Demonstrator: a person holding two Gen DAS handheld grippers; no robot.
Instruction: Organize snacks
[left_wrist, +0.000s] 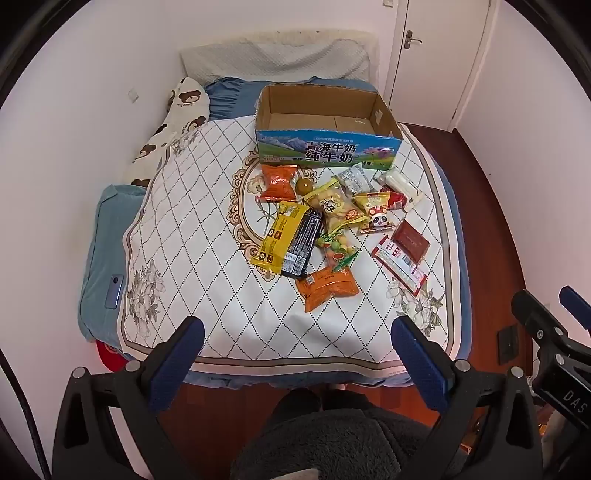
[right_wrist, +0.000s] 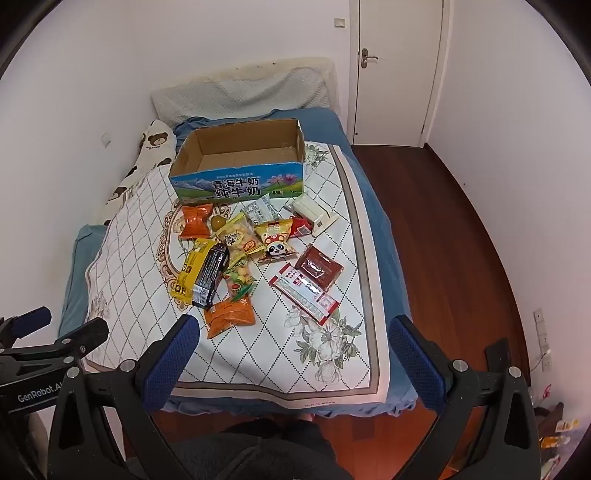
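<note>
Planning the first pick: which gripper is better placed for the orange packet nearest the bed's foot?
Left, marginally. The orange packet lies nearly between the left gripper's open jaws; from the right gripper it sits toward the left finger. Both are empty and short of it.

I have my left gripper (left_wrist: 297, 349) and right gripper (right_wrist: 295, 347) side by side, both angled steeply downward, jaws spread wide with nothing between them, my dark-trousered legs (left_wrist: 332, 443) below.

place: home bedroom | evidence: bed (left_wrist: 110, 258) with pillows (left_wrist: 273, 59), white door (right_wrist: 399, 70), wooden floor (right_wrist: 461, 240)
</note>
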